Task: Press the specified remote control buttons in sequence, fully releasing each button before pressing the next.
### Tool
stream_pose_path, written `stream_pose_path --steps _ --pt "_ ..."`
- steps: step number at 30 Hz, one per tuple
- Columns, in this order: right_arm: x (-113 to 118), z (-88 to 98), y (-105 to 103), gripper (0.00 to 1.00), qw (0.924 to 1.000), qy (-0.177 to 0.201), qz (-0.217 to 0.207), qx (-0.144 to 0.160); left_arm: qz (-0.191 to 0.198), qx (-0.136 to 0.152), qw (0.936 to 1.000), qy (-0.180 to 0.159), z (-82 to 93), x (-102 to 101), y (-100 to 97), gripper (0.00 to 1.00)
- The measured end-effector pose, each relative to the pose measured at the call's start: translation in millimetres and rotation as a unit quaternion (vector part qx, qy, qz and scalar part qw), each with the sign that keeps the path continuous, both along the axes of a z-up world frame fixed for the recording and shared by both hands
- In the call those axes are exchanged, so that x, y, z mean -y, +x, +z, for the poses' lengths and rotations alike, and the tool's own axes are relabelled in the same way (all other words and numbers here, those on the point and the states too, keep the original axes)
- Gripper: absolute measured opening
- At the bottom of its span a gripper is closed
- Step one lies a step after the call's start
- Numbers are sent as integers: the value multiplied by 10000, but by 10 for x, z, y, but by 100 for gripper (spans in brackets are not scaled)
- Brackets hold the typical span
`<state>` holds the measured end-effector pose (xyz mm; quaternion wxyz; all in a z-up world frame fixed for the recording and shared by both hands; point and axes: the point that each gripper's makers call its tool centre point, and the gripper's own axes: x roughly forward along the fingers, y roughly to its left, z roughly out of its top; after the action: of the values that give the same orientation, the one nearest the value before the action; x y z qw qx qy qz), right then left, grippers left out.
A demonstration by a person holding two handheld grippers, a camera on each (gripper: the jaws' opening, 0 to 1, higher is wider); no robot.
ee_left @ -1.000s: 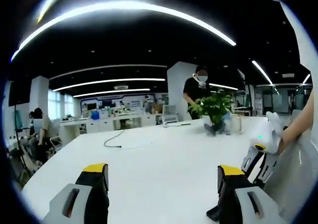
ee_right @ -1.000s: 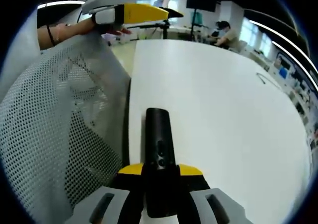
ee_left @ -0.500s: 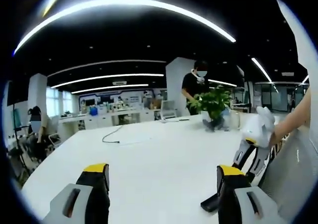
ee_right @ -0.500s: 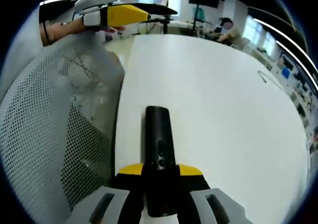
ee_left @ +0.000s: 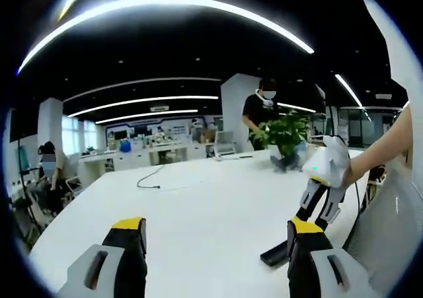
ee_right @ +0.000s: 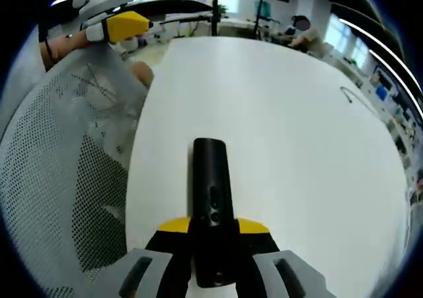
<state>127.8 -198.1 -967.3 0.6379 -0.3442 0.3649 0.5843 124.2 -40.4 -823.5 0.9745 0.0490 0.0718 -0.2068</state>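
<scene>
Your right gripper point(ee_right: 213, 235) pinches the slim, matte-black remote point(ee_right: 211, 205) above the smooth white table point(ee_right: 297, 152); your left gripper point(ee_left: 215, 245) stands spread.

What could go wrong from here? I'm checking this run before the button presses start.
1. The right tool pinches the black remote at its rear end, with most of its length jutting forward; a press may tip or slide it.
2. The left tool is open and apart from the remote, so the first press could land off-target.
3. The remote is held above the white table, next to a mesh chair back; if it slips, it may fall out of sight.
</scene>
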Motion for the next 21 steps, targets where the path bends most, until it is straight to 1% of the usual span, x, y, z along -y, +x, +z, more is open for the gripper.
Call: stream_pose_path --steps 6,10,15,21 --pt "12 -1 124 20 10000 -66 41 -32 22 -23 10000 54 -13 -13 7 90" --pt "31 -3 251 20 9999 -88 61 -22 28 -18 10000 22 -8 -14 12 89" --pt "86 -12 411 21 9996 -270 -9 -13 32 -70 10000 61 -32 -17 17 89" --pt "134 -10 549 21 9992 -384 -57 -35 11 -85 9999 53 -36 -9 15 89"
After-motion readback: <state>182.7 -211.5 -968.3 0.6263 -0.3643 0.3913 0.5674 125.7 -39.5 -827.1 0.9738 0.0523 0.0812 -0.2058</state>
